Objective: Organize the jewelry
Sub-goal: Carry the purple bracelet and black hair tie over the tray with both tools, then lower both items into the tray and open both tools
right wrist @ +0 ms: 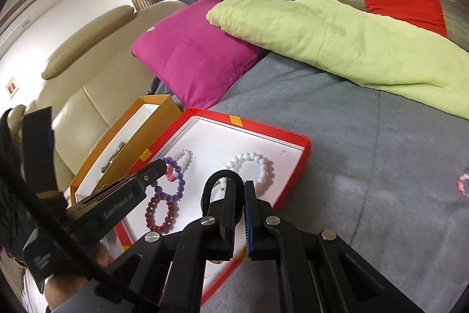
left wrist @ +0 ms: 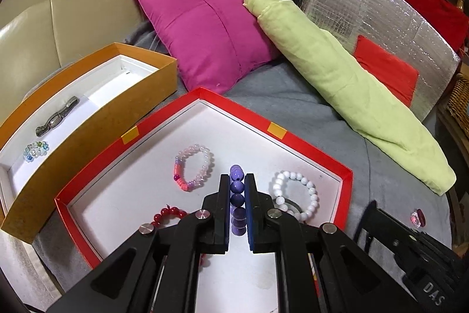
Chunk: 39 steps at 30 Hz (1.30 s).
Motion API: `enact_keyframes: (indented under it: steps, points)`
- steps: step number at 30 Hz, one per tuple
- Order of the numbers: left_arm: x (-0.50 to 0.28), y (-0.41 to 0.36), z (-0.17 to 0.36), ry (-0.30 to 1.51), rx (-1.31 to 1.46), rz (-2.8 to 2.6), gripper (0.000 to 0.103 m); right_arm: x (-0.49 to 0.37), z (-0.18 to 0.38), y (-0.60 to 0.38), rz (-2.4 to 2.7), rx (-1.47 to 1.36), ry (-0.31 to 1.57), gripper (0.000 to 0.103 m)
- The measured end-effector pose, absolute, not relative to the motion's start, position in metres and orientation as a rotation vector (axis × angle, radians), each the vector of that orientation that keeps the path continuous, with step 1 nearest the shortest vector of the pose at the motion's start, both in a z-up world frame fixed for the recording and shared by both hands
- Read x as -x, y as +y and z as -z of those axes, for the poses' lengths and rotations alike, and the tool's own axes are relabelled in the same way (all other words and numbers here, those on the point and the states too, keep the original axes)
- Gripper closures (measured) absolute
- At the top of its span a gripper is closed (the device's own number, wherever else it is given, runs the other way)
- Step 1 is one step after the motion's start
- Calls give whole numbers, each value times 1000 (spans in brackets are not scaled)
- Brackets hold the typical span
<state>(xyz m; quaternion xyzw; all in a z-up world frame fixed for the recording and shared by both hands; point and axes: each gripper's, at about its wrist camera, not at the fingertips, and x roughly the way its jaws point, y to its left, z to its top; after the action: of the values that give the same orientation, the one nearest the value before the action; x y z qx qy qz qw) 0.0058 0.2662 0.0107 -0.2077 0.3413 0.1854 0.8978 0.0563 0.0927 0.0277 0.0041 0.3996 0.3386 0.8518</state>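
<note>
A red tray [left wrist: 347, 181] with a white floor holds a pink bead bracelet [left wrist: 194, 167], a white bead bracelet [left wrist: 296, 192] and a dark red bead bracelet [left wrist: 168, 214]. My left gripper [left wrist: 236, 181] is shut on a purple bead bracelet [left wrist: 236, 189] over the tray; it also shows in the right wrist view [right wrist: 173, 184]. My right gripper [right wrist: 239, 187] is shut on a black watch strap [right wrist: 218, 181] above the tray's near edge [right wrist: 304, 148]. An orange box [left wrist: 123, 119] to the left holds a metal watch [left wrist: 57, 116] and a pale blue bead bracelet [left wrist: 35, 151].
The boxes sit on a grey blanket [left wrist: 293, 99]. A magenta pillow [left wrist: 202, 28] and a green bolster [left wrist: 337, 78] lie behind. A small pink jewel [left wrist: 417, 217] lies on the blanket to the right. A beige sofa [left wrist: 58, 5] is at left.
</note>
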Motion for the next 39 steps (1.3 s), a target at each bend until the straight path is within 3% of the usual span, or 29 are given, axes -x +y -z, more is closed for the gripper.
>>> enact_keyframes:
  steps: [39]
  points:
    - [-15,305,11,795,516,-439,94,-39,17,143,-756,85,928,98]
